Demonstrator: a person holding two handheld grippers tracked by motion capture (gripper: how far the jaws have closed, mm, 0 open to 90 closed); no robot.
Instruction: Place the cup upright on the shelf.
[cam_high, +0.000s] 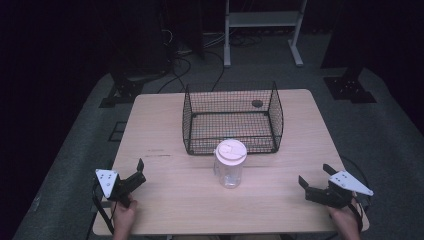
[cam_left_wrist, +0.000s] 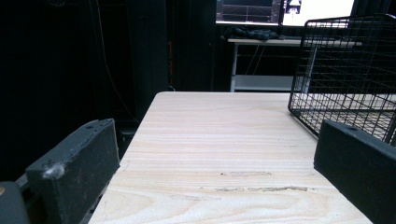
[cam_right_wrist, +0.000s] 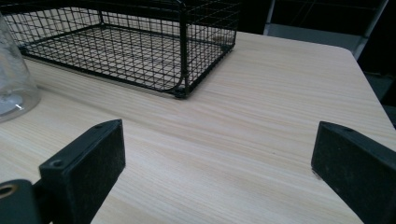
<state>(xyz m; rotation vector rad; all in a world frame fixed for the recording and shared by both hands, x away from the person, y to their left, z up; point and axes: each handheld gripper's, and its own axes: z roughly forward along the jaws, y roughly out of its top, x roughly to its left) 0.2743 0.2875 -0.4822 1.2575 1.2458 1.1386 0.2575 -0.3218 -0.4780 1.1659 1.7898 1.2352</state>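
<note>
A clear plastic jar (cam_high: 229, 167) with a white lid stands upright at the middle of the wooden table (cam_high: 165, 195), just in front of a black wire basket (cam_high: 231, 120). My left gripper (cam_high: 141, 171) rests near the front left edge, open and holding nothing. At the front right, my right gripper (cam_high: 314, 175) is also open with nothing between its jaws. In the left gripper view my left gripper (cam_left_wrist: 215, 168) faces bare table, with the basket (cam_left_wrist: 345, 79) at the right. The right gripper view has my right gripper (cam_right_wrist: 219, 158) facing the basket (cam_right_wrist: 130, 42) corner, the jar (cam_right_wrist: 11, 79) at the left edge.
A small dark round object (cam_high: 257, 103) lies on the table behind the basket. Beyond the table stand a white metal frame (cam_high: 262, 20) and black stands with cables on the grey floor. Lit screens (cam_left_wrist: 285, 9) show far behind a shelf.
</note>
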